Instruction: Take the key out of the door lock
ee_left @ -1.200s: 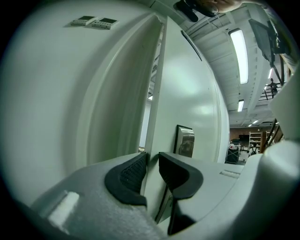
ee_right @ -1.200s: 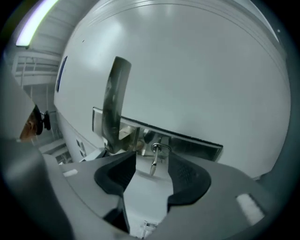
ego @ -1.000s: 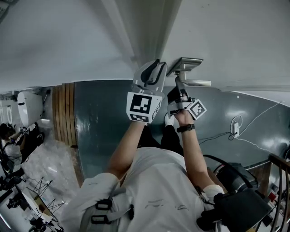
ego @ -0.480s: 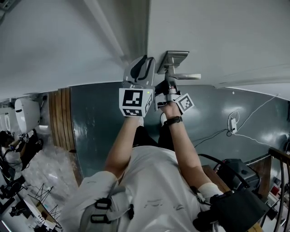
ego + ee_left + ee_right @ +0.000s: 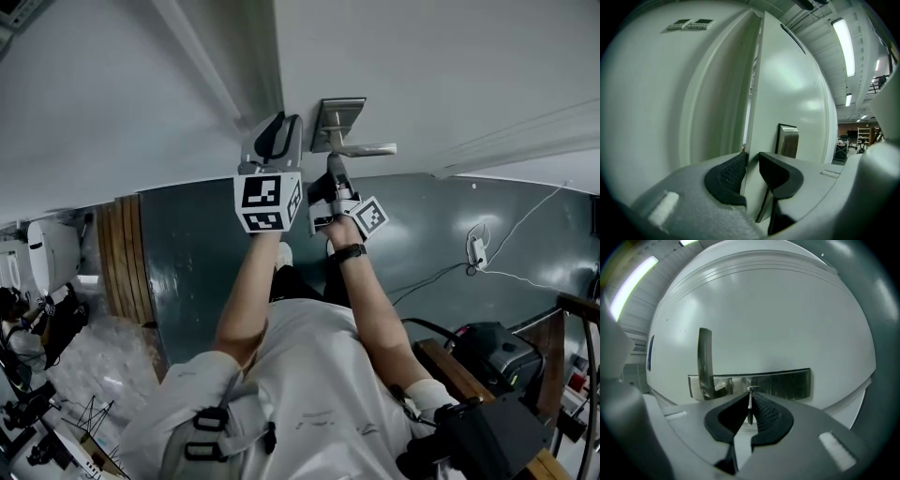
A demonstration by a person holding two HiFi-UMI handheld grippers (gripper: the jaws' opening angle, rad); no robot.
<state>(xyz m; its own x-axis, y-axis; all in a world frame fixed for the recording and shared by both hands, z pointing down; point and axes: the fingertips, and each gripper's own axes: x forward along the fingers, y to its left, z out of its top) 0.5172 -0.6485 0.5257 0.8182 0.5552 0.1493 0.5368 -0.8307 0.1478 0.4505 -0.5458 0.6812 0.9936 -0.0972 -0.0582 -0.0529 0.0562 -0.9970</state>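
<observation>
In the head view a steel lock plate [image 5: 339,114] with a lever handle [image 5: 366,149] sits on the white door [image 5: 422,66]. My right gripper [image 5: 333,161] points at the plate just under the lever. The right gripper view has the plate [image 5: 787,383] and lever [image 5: 704,362] close ahead. There the thin metal key [image 5: 749,408] stands edge-on between the pads of the right gripper [image 5: 750,404], which is shut on it. My left gripper [image 5: 272,127] is at the door's free edge. Its jaws straddle the door edge [image 5: 751,164]; they are opening, with the pads of the left gripper [image 5: 750,161] still against the edge.
The door frame and wall [image 5: 112,84] lie left of the door edge. Below is the dark floor [image 5: 187,253], with wooden boards [image 5: 131,234] at left, a white plug and cable [image 5: 483,248] at right, and a black bag [image 5: 487,356] near my right side.
The head view has swung, so the lock plate and both grippers now sit farther left and higher in it. Both grippers keep their places at the door edge and the lock.
</observation>
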